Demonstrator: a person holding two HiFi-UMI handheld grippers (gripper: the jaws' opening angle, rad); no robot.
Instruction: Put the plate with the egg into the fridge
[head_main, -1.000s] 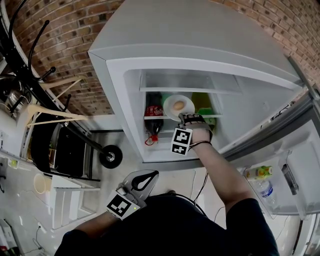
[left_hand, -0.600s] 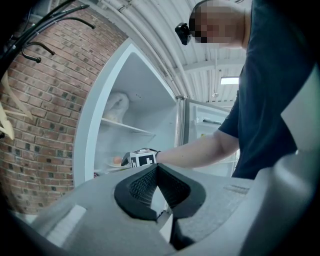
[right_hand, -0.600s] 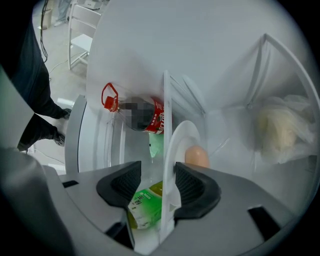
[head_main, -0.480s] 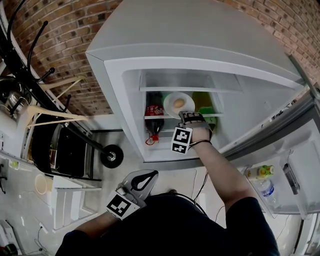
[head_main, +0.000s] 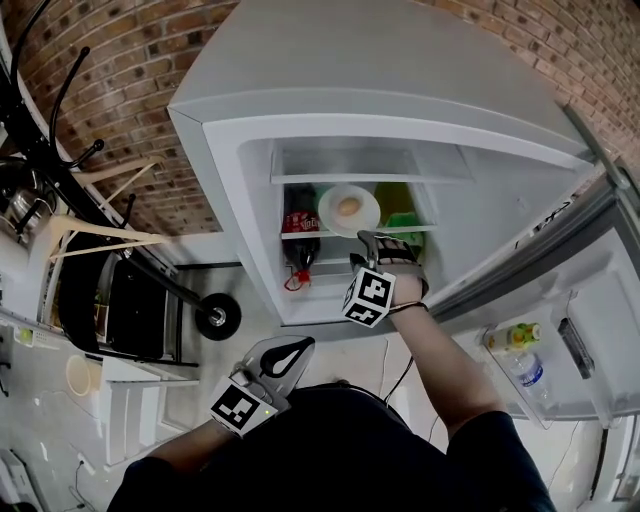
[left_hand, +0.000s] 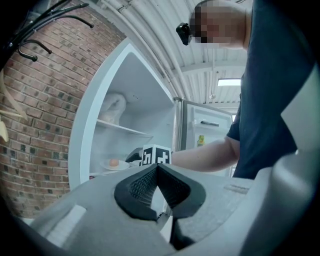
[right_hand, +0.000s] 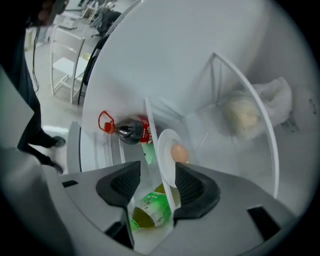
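Observation:
The white plate (head_main: 349, 210) with the brown egg (head_main: 348, 207) lies on the middle glass shelf inside the open fridge (head_main: 400, 110). My right gripper (head_main: 368, 242) hovers just in front of the shelf edge, its jaws opening. In the right gripper view the plate (right_hand: 166, 147) and egg (right_hand: 179, 153) stand just beyond the gap between the pads, and neither pad presses on the rim. My left gripper (head_main: 288, 355) hangs low by my body, away from the fridge. Its jaws (left_hand: 156, 170) are shut with nothing between them.
A cola bottle (head_main: 298, 235) with a red cap stands left of the plate. A green bottle (right_hand: 150, 210) lies under the shelf. A white bagged item (right_hand: 245, 112) sits on the upper shelf. The fridge door (head_main: 540, 330) stands open at right, with bottles in it. A coat rack (head_main: 60, 150) is at left.
The right gripper's jaws have let go of the plate, which now rests on the shelf, and the hand has drawn back a little. The left gripper has not moved.

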